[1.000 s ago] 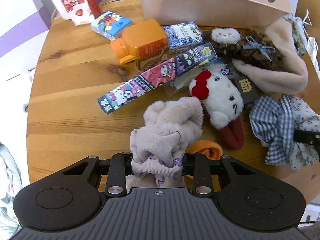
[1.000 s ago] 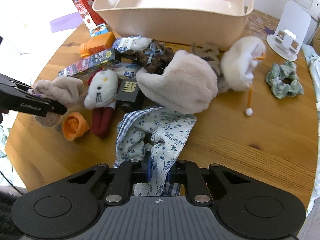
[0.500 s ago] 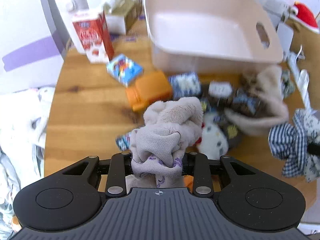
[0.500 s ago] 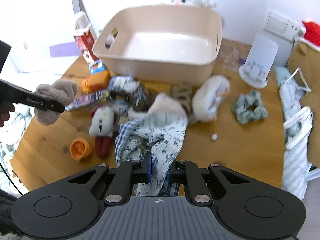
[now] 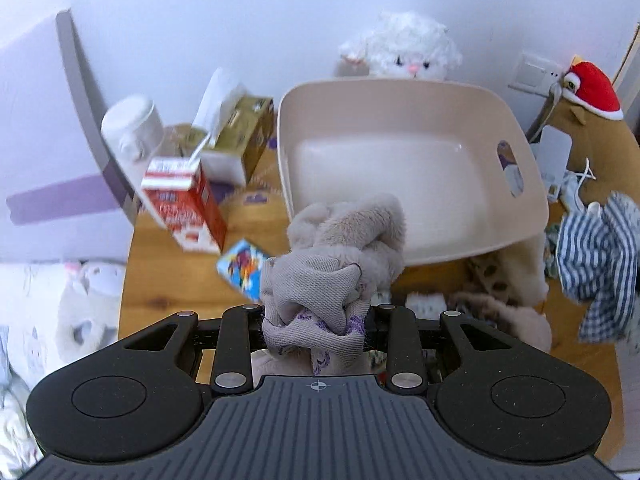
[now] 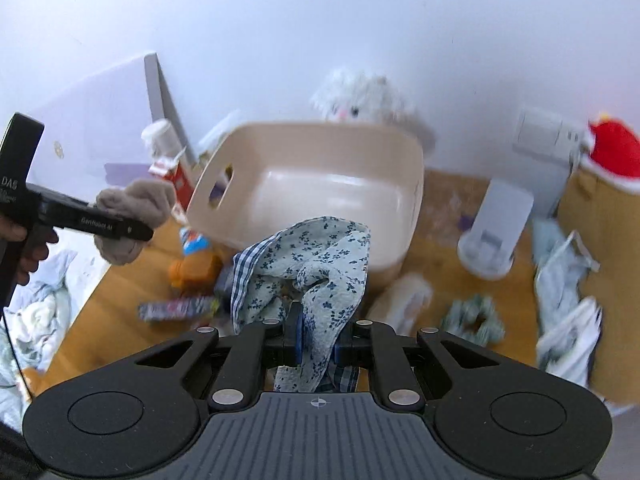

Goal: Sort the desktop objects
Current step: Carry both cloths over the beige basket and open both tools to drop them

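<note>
My left gripper (image 5: 316,320) is shut on a beige fluffy scrunchie (image 5: 340,248) and holds it in the air in front of the empty beige bin (image 5: 400,96). My right gripper (image 6: 316,344) is shut on a blue floral and checked cloth scrunchie (image 6: 316,256), also lifted, just before the bin (image 6: 320,136). In the right wrist view the left gripper (image 6: 136,234) shows at the left with the beige scrunchie (image 6: 132,204). The cloth scrunchie (image 5: 596,256) hangs at the right edge of the left wrist view.
On the wooden table (image 6: 100,304) lie a red milk carton (image 5: 184,200), a tissue box (image 5: 236,136), an orange bottle (image 6: 192,272), a patterned strap (image 6: 176,308), a green scrunchie (image 6: 472,316), furry slippers (image 5: 516,320) and a white stand (image 6: 496,232). A white plush (image 5: 400,52) sits behind the bin.
Both grippers have risen from the table with their scrunchies and tilted up, so the bin's inside and the back wall have come into view.
</note>
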Demonstrator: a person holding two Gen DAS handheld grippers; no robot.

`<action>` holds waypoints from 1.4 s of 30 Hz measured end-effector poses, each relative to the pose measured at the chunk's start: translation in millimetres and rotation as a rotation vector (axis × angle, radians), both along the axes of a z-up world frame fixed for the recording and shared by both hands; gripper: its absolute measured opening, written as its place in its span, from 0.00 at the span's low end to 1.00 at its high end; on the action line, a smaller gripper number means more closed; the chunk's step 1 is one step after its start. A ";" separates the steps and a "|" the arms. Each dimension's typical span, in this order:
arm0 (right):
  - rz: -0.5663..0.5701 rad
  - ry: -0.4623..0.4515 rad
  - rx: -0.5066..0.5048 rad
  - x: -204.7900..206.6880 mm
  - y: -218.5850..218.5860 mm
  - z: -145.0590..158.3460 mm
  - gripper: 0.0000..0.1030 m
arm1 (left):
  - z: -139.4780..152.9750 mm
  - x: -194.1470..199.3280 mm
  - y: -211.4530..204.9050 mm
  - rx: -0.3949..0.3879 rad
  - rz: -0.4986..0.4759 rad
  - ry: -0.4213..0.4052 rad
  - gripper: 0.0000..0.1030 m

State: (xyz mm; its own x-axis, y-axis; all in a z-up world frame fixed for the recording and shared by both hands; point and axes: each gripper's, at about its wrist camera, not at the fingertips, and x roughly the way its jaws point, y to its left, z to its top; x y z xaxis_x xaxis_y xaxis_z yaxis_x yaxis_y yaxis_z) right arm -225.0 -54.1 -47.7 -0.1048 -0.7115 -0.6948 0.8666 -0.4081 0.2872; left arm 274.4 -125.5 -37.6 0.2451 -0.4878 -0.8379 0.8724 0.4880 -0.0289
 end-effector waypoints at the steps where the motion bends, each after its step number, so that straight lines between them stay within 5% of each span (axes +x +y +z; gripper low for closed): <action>1: -0.005 0.004 -0.007 -5.0 -3.5 1.9 0.12 | 1.4 1.1 -4.9 -0.005 -0.028 -0.007 0.31; 15: -0.089 0.083 -0.032 -65.2 -81.7 5.6 0.12 | -14.0 1.1 -91.3 0.027 -0.213 -0.171 0.31; 22: -0.097 0.050 0.015 -78.2 -112.8 -20.5 0.13 | -44.0 0.6 -127.1 0.062 -0.246 -0.128 0.31; 26: -0.118 0.019 0.050 -85.2 -126.5 -38.9 0.13 | -62.9 6.9 -142.7 0.110 -0.232 -0.010 0.31; 30: -0.119 0.008 0.095 -89.8 -137.9 -55.4 0.13 | -74.8 2.0 -148.0 0.138 -0.252 -0.027 0.32; 35: -0.100 0.012 0.137 -89.9 -146.7 -70.8 0.14 | -84.2 2.3 -148.3 0.161 -0.266 0.047 0.37; 38: -0.081 0.007 0.151 -89.5 -148.1 -75.7 0.17 | -86.0 0.3 -147.8 0.165 -0.249 0.019 0.42; 40: -0.074 0.013 0.152 -89.2 -147.1 -75.9 0.31 | -85.5 -1.3 -146.7 0.164 -0.247 0.009 0.53; 42: -0.077 0.024 0.149 -88.8 -145.1 -74.8 0.36 | -83.1 -3.4 -144.5 0.156 -0.246 0.005 0.63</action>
State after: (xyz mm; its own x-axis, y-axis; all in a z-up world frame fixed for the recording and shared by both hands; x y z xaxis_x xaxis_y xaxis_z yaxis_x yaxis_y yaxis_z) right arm -313.8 -199.2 -122.6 -0.1731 -0.5904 -0.7883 0.8372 -0.5097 0.1980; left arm 271.0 -270.0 -120.7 0.1307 -0.3971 -0.9084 0.9651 0.2606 0.0249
